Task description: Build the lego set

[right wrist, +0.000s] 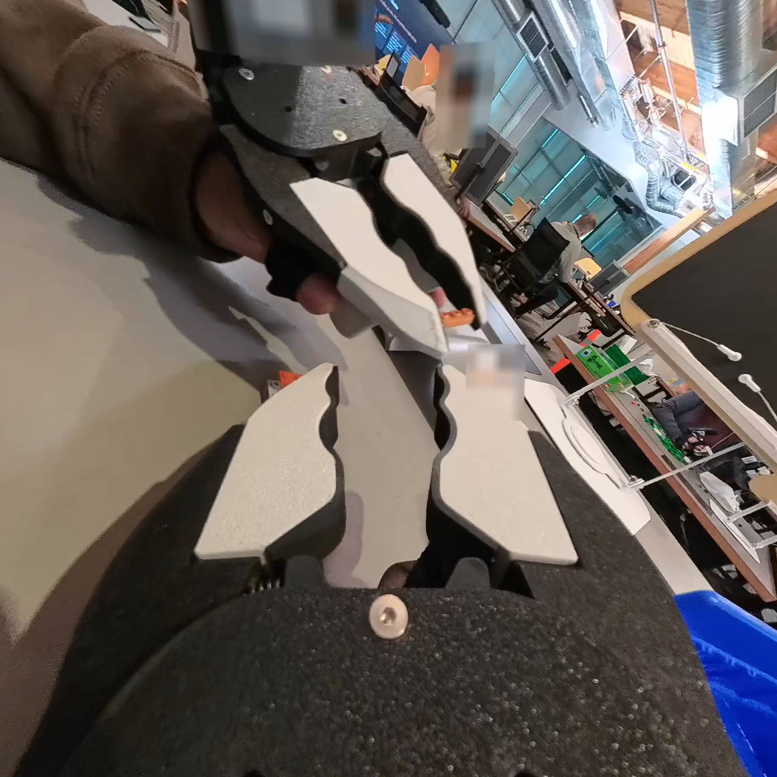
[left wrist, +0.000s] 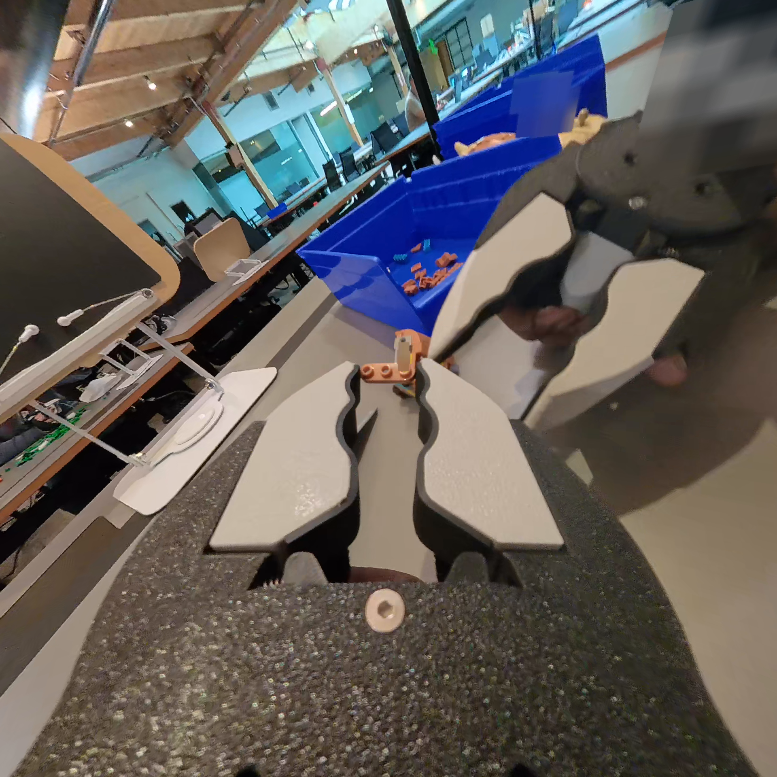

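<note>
My left gripper is shut on a small orange-brown lego plate that carries an upright tan piece, held above the grey table. The right wrist view shows this gripper with the plate between its tips. My right gripper is open and empty, with bare table showing between its fingers. In the left wrist view it hangs just right of the held plate, its near tip close to it. A small orange and grey piece lies beside its left finger.
A blue bin holding several brown and teal lego pieces stands behind the grippers, with more blue bins beyond it. A black screen on a white stand is at the left. A blue bin corner is near my right gripper.
</note>
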